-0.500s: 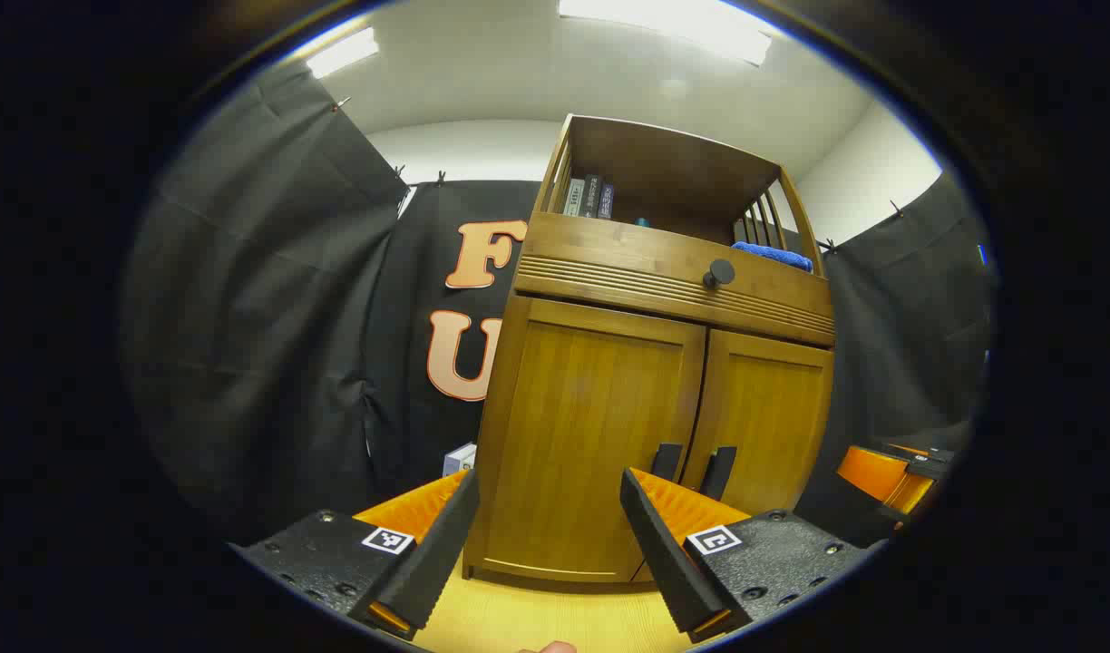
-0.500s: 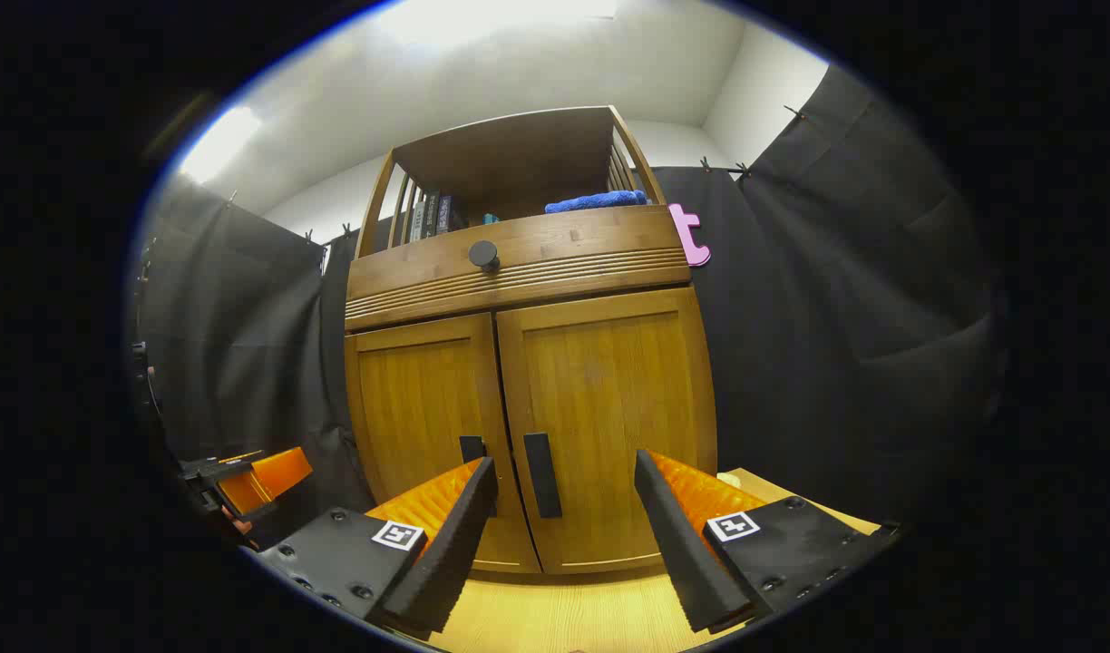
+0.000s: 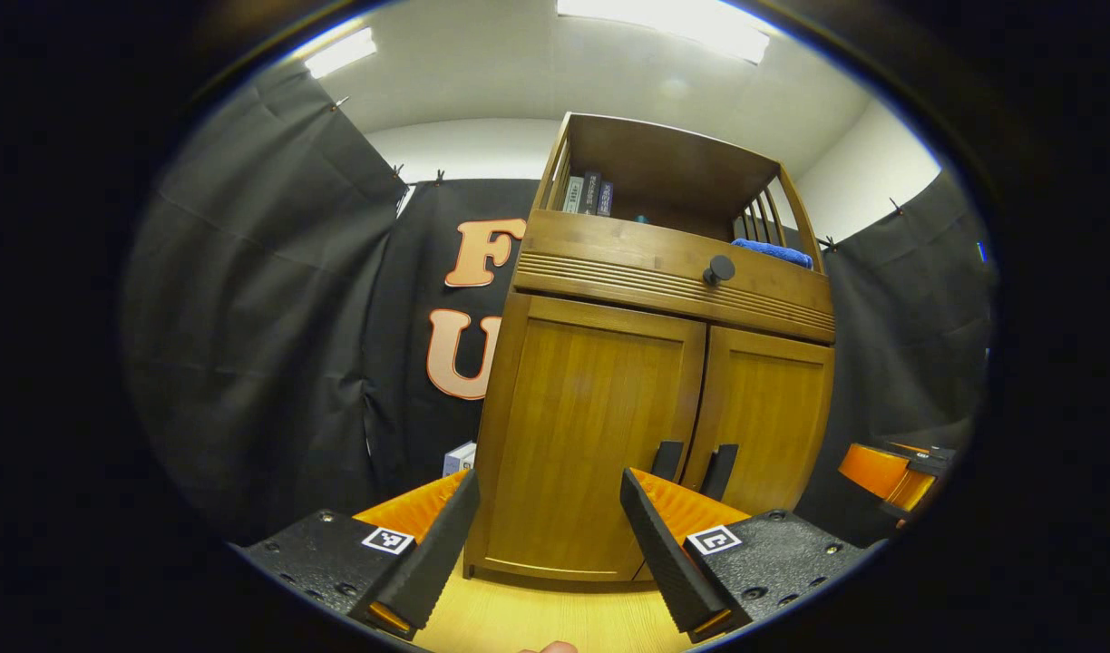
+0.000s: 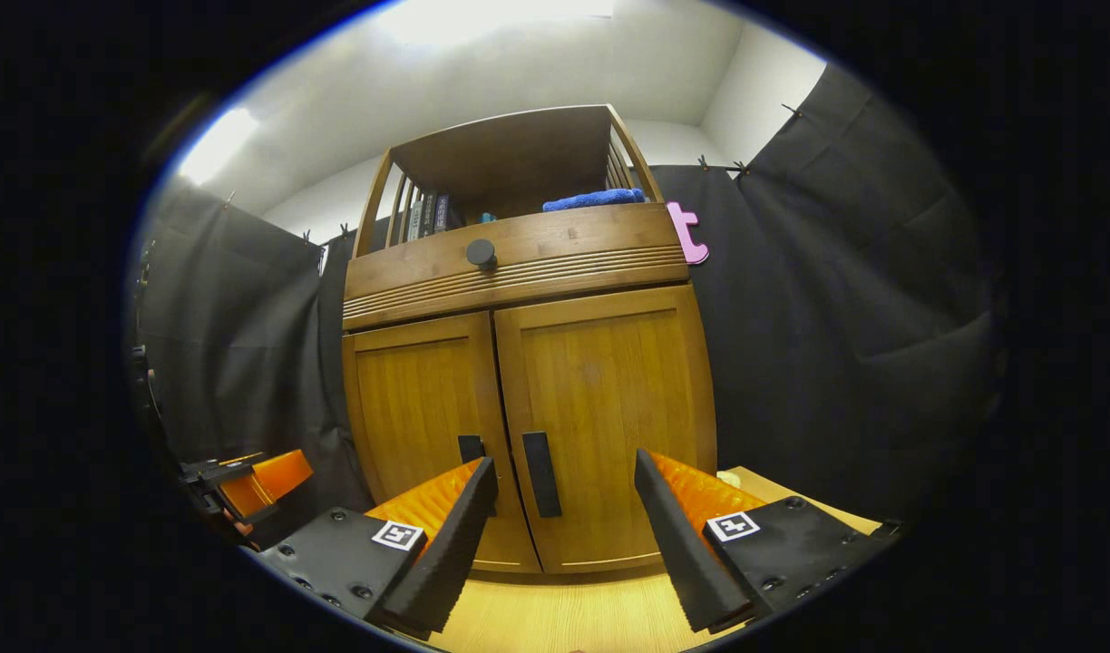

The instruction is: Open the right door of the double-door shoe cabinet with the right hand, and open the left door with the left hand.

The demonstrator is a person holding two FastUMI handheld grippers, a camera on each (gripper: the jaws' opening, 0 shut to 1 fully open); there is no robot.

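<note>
The shoe cabinet [image 4: 519,363] stands on the worktop [image 4: 564,617] at twelve o'clock of both tongs, its left door [image 4: 419,435] and right door [image 4: 609,408] closed. The right tongs [image 4: 564,535] gape wide, empty, near the right handle [image 4: 539,473]. The left tongs [image 3: 546,544] gape likewise, holding nothing, before the left door.

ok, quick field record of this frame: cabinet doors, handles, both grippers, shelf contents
cabinet: wooden, on a light wood floor
left door: closed
right door: closed
left handle: dark vertical bar, untouched
right handle: dark vertical bar, untouched
drawer knob: round, dark
top shelf: books, blue cloth
left gripper: fingers apart, short of the cabinet
right gripper: fingers apart, aimed near right handle, no contact
</note>
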